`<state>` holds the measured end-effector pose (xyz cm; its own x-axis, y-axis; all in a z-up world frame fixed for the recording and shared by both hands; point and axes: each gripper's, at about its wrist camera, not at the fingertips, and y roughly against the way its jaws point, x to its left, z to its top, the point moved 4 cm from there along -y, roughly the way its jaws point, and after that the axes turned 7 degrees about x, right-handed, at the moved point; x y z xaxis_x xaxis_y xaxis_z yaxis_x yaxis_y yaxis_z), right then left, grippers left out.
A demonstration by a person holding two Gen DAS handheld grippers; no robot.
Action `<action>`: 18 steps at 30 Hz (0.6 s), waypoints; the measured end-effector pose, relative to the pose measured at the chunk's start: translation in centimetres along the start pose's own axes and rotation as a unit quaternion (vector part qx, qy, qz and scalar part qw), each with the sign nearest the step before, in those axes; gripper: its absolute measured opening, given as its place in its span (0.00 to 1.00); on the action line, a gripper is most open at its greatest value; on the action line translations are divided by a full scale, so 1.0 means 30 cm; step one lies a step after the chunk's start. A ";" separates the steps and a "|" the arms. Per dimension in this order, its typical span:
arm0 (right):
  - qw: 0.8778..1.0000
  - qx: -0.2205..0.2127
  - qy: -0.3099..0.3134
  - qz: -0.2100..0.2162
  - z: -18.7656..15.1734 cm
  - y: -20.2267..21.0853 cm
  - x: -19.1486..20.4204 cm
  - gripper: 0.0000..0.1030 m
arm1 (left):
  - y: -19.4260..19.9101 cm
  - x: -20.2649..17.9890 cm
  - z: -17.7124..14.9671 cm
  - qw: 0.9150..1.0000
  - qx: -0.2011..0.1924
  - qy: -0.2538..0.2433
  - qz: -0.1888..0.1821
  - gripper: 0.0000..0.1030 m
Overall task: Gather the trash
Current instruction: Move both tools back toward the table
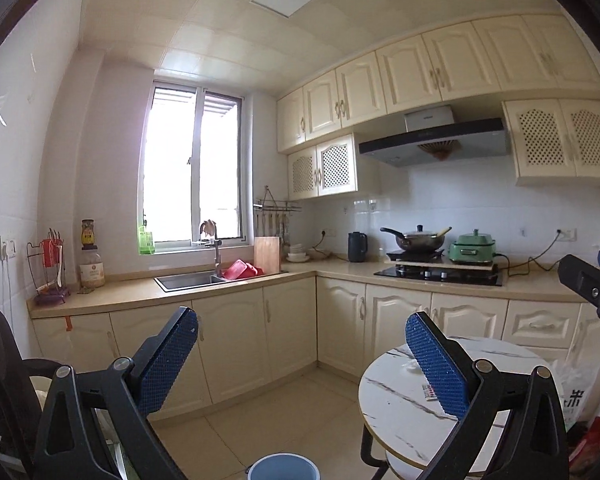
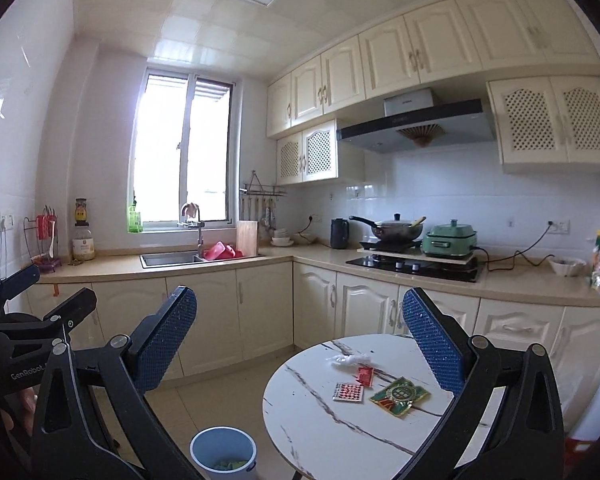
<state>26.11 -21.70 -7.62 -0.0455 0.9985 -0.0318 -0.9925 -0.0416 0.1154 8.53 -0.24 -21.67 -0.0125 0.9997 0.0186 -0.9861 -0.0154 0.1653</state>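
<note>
A round white marble table [image 2: 324,420] stands low right in the right wrist view, and shows in the left wrist view [image 1: 396,404]. On it lie a crumpled clear wrapper [image 2: 350,359], a small red packet [image 2: 365,375], a red-and-white dotted packet [image 2: 347,392] and a green-and-gold wrapper [image 2: 399,394]. A blue trash bin [image 2: 223,454] with green scraps inside stands on the floor left of the table; its rim shows in the left wrist view [image 1: 283,467]. My right gripper [image 2: 300,340] is open and empty, held above the table. My left gripper [image 1: 302,354] is open and empty.
An L-shaped counter [image 2: 228,264] with cream cabinets runs behind, with a sink [image 2: 172,259], a stove with a wok [image 2: 396,230] and a green cooker [image 2: 450,240]. A black chair [image 1: 4,380] is at the left. A white plastic bag [image 1: 576,392] sits right of the table.
</note>
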 end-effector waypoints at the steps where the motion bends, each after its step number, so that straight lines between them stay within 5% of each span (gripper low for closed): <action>1: 1.000 0.003 -0.001 -0.005 0.000 -0.008 -0.013 1.00 | -0.008 0.000 0.004 1.000 0.005 -0.002 0.000 0.99; 10: 0.997 0.054 -0.030 -0.045 -0.084 -0.174 -0.247 1.00 | -0.284 -0.095 0.050 0.997 0.069 -0.022 -0.026 0.99; 18: 0.984 0.155 -0.044 -0.078 -0.237 -0.466 -0.474 1.00 | -0.662 -0.259 0.041 0.982 0.169 -0.059 -0.062 0.99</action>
<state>39.83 -35.59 -15.85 0.1284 0.9916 0.0122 -0.9038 0.1120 0.4130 28.41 -7.71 -23.89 0.1425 0.9859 0.0879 -0.8671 0.0815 0.4914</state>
